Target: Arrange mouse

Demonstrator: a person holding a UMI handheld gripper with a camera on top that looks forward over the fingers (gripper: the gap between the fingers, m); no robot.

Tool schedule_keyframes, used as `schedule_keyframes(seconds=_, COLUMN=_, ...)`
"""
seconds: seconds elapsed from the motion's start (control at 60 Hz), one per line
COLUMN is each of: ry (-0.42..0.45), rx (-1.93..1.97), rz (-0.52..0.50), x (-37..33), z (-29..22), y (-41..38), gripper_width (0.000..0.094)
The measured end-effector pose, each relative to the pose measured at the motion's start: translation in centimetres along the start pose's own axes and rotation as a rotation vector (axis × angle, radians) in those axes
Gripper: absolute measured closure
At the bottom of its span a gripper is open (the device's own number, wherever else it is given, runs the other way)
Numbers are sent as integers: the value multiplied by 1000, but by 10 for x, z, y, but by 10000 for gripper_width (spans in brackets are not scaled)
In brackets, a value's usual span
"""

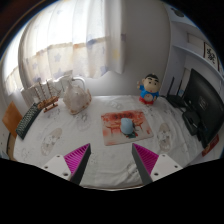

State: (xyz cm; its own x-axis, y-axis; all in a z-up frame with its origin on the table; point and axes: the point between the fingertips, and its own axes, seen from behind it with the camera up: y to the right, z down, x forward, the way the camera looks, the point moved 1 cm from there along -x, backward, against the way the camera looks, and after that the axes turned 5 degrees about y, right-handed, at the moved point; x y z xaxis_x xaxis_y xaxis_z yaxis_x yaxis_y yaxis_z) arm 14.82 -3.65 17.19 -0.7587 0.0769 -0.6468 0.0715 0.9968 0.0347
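The gripper (111, 160) is hovering wide open and empty over the near edge of the white table (80, 130). The mouse (128, 128) is sitting on an orange mat (122, 127) just beyond the fingers, with open tabletop lying between them and a toy figure (149, 89) standing far right.

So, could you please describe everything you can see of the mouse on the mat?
The mouse looks small, rounded and pale, whitish-grey; its buttons and any cable are too small to make out. It lies flat near the middle of an orange-red patterned mat, which lies on the white-covered table. Nothing else touches it. It sits beyond the open gripper, whose fingers are clear of it and hold nothing.
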Motion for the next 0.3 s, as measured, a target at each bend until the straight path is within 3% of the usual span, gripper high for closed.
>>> schedule_keyframes(seconds=0.3, ry=9, rx=13, rz=14, x=-4, z=1, y=2, gripper_width=84)
